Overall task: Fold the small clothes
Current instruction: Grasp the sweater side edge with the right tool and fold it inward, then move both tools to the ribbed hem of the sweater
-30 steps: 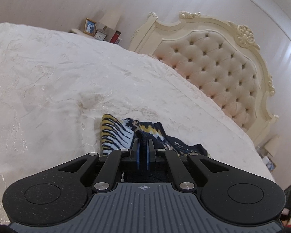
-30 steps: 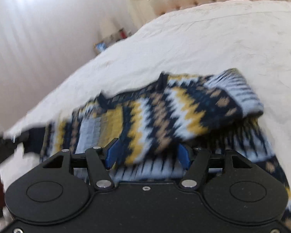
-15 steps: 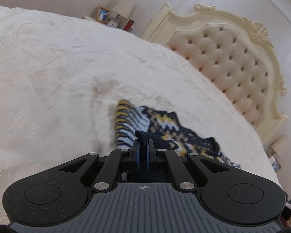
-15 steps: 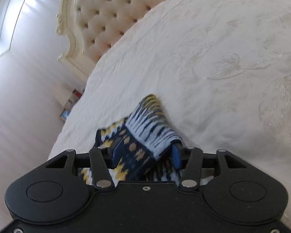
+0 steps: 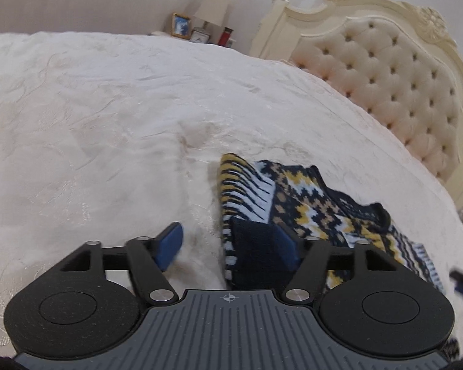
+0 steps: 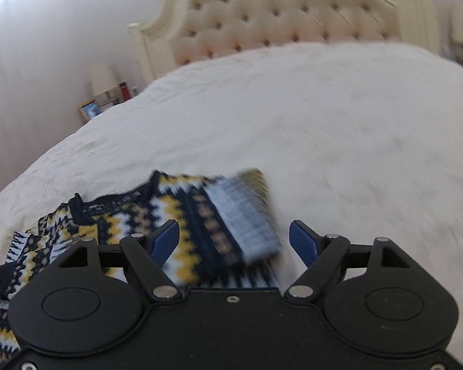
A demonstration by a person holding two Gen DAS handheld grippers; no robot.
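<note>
Both grippers hang over one patterned sweater (image 5: 311,197) lying on the white bed (image 5: 108,117). The left gripper (image 5: 228,243) has its fingers (image 5: 169,242) opening; a dark cuff of the sweater lies between them against the right-hand finger, with the left-hand finger apart from it. The right gripper (image 6: 236,240) is opening too, and the sweater's folded sleeve sits between its fingers (image 6: 165,240), ungripped.

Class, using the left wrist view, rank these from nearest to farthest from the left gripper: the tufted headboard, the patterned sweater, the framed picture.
From the left gripper:
1. Patterned sweater, just ahead, right of centre on the bed.
2. Tufted headboard, upper right.
3. Framed picture, beyond the bed, top centre.
</note>
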